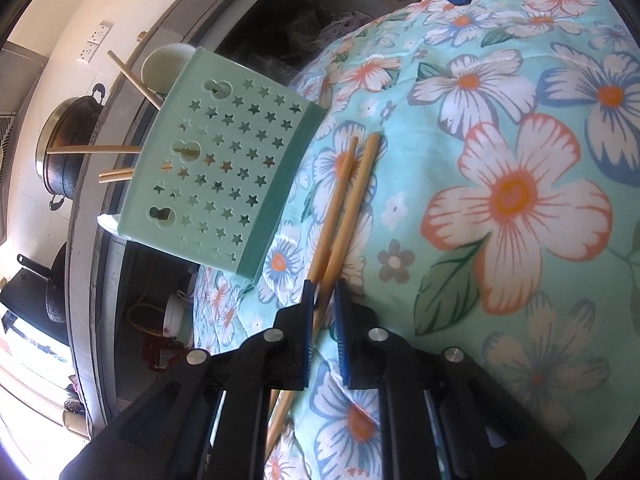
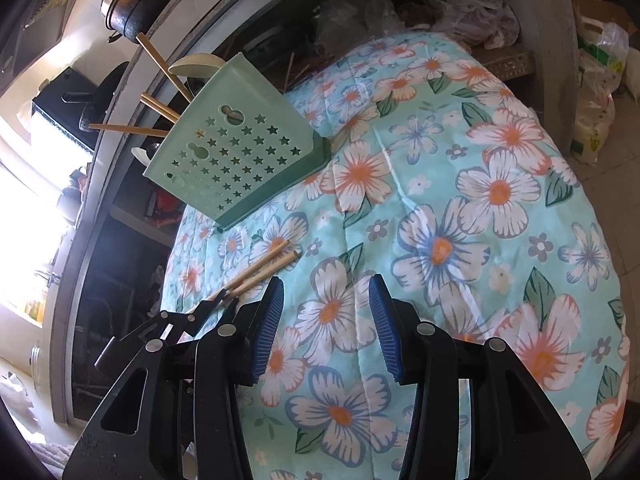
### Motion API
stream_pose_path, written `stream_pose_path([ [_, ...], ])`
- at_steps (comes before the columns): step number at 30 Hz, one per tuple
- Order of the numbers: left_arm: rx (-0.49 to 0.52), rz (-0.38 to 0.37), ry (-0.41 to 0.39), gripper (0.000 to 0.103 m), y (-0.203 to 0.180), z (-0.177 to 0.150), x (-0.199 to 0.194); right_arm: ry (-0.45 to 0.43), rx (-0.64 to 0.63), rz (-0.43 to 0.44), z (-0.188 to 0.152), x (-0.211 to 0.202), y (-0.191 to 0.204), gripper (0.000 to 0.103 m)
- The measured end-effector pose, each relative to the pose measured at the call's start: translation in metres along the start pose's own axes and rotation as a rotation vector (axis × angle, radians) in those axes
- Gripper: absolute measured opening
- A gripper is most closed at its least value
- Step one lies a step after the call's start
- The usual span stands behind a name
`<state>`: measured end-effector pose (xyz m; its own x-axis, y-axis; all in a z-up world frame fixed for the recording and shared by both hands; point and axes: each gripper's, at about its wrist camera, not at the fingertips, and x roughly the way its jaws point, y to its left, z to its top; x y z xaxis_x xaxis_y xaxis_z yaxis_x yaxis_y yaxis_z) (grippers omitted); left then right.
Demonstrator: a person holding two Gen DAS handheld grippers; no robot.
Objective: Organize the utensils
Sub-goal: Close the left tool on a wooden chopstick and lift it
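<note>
The biggest thing here is the floral cloth [image 2: 460, 208], turquoise with big white-and-orange flowers, which covers the whole table. Behind it runs a grey counter edge with a dark wok [image 1: 68, 148] sitting on top.

Next down in size is the mint-green utensil holder [image 1: 224, 168] with star cutouts. It stands at the far edge of the cloth, and a white ladle [image 2: 196, 65] plus a few wooden chopsticks poke out of its top.

The right gripper [image 2: 326, 312] hovers over the cloth with its blue pads well apart and nothing between them.

The left gripper [image 1: 324, 300] has its jaws pinched down on a pair of chopsticks [image 1: 348, 204]. The sticks lie side by side with their far ends resting on the cloth just beside the holder's base. In the right wrist view you can see the same pair [image 2: 266, 266] sticking out of the left gripper, near the right gripper's left finger.
</note>
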<state>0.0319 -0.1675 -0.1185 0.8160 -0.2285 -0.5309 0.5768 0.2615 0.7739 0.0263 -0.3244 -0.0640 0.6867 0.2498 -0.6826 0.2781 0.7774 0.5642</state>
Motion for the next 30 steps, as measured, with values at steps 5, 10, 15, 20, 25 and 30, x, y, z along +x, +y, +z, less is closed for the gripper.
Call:
stream_pose_path([
  [5,0.021,-0.035,0.008,0.010,0.001,0.001,0.001,0.007,-0.004,0.009,-0.001,0.003,0.001,0.044],
  [10,0.039,-0.036,-0.001,0.009,0.001,0.003,0.012,0.017,0.013,0.022,-0.003,0.007,0.001,0.044],
  [15,0.029,-0.060,-0.003,0.009,0.005,0.004,0.008,0.010,0.014,0.017,-0.003,0.003,0.000,0.044],
  [20,-0.001,-0.182,0.004,0.011,0.011,0.002,-0.020,0.003,0.021,0.010,-0.001,-0.001,-0.006,0.044],
  [25,-0.110,-0.335,0.015,0.016,0.021,-0.002,-0.034,-0.005,0.041,0.003,0.000,0.000,-0.012,0.044],
  [30,-0.261,-0.451,-0.049,0.028,0.042,0.007,-0.036,-0.019,0.063,-0.002,0.000,-0.004,-0.017,0.044],
])
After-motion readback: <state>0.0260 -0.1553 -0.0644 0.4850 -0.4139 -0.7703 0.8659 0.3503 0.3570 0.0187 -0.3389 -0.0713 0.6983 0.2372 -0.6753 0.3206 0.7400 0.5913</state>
